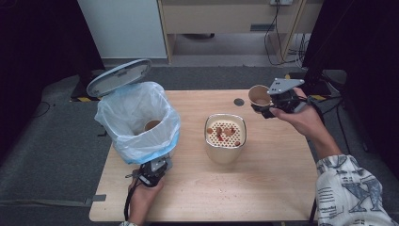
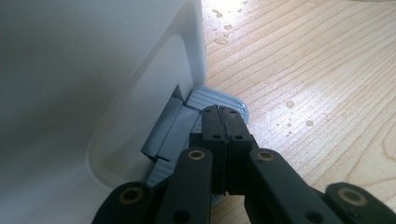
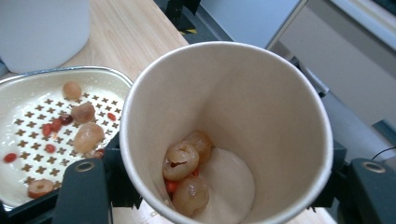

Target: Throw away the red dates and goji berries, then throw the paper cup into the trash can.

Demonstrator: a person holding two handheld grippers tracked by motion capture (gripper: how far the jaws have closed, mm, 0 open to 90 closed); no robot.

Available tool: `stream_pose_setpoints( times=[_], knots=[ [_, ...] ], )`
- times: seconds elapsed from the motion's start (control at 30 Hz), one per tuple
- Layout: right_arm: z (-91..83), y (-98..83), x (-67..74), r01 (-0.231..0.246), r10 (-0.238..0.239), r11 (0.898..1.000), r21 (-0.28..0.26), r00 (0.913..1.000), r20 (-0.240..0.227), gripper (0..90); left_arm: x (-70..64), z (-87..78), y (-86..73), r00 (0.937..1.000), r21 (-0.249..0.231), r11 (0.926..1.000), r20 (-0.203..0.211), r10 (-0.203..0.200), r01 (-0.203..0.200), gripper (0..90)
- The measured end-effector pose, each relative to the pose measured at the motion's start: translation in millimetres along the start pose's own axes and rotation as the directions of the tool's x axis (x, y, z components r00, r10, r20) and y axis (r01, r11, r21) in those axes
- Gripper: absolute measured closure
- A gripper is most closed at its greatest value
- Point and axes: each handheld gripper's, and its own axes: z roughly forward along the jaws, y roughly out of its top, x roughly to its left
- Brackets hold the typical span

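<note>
My right gripper (image 1: 269, 106) is shut on a paper cup (image 1: 259, 95), held tilted above the table's far right part. Inside the cup (image 3: 261, 102) lie a few pale fruit pieces (image 3: 184, 161) and red bits. Left of it stands a cream container (image 1: 225, 149) with a perforated strainer top (image 3: 28, 93) that carries several fruit pieces. A white pedal bin (image 1: 137, 120) lined with a bag stands at the left, its lid (image 1: 119, 76) up. My left gripper (image 2: 222, 114) is shut, with its tips on the bin's grey pedal (image 2: 217, 99).
Another paper cup (image 1: 151, 125) lies inside the bin. A small black disc (image 1: 239, 101) sits on the wooden table (image 1: 263, 188) near its far edge. Water drops (image 2: 289, 103) dot the wood beside the pedal. Cables (image 1: 282, 42) hang behind the table.
</note>
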Motion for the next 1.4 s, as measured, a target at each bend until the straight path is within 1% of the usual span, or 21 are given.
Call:
stream_pose_setpoints(
  times=[0.1,0.23,0.27,0.37,0.53,0.67,0.77,1.0,1.1,1.27,1.4],
  knots=[
    [-1.6,-1.1,-1.3,-0.027,0.027,1.000,-0.010,0.9996,-0.010,31.4,0.0,0.0,0.0,1.0000,0.000,1.0000,0.000,0.000,0.000,88.8],
    [-3.9,-2.7,-4.3,-0.049,0.049,0.999,-0.020,0.9986,-0.020,31.4,0.2,0.0,0.0,1.0000,0.001,1.0000,0.001,-0.001,0.001,88.8],
    [-4.7,-3.1,-5.4,-0.071,0.071,0.997,-0.025,0.9972,-0.026,31.4,0.2,-0.1,0.0,1.0000,0.001,1.0000,0.001,0.000,0.000,88.8],
    [-6.7,-4.4,-8.2,-0.097,0.095,0.995,-0.038,0.9949,-0.034,31.3,0.2,-0.1,0.0,1.0000,0.001,1.0000,0.001,0.000,0.000,88.8],
    [-9.1,-5.1,-9.6,-0.122,0.120,0.991,-0.047,0.9919,-0.043,31.3,0.1,0.0,0.0,1.0000,0.000,1.0000,0.001,-0.001,0.001,88.8],
    [-10.1,-5.4,-10.8,-0.130,0.128,0.990,-0.049,0.9906,-0.050,31.3,0.2,0.0,0.0,1.0000,0.001,1.0000,0.001,0.000,0.000,88.8],
    [-11.2,-5.6,-12.0,-0.156,0.153,0.986,-0.053,0.9863,-0.064,31.3,0.2,-0.1,0.0,1.0000,0.001,1.0000,0.001,-0.001,0.001,88.8],
    [-13.0,-5.9,-13.6,-0.175,0.170,0.982,-0.065,0.9828,-0.072,31.3,0.2,0.0,0.0,1.0000,-0.001,1.0000,0.002,-0.001,0.001,88.8],
    [-15.0,-6.1,-15.4,-0.196,0.190,0.978,-0.072,0.9785,-0.079,31.3,0.1,0.0,0.0,1.0000,0.000,1.0000,0.001,0.000,0.000,88.8],
    [-16.9,-6.6,-18.1,-0.218,0.211,0.973,-0.073,0.9736,-0.086,31.3,-0.1,0.0,0.1,1.0000,0.000,1.0000,0.000,0.000,0.000,88.8],
    [-16.6,-7.1,-19.0,-0.222,0.216,0.972,-0.072,0.9721,-0.092,31.2,0.0,0.0,0.0,1.0000,0.000,1.0000,0.000,0.001,-0.001,88.8]
  ],
)
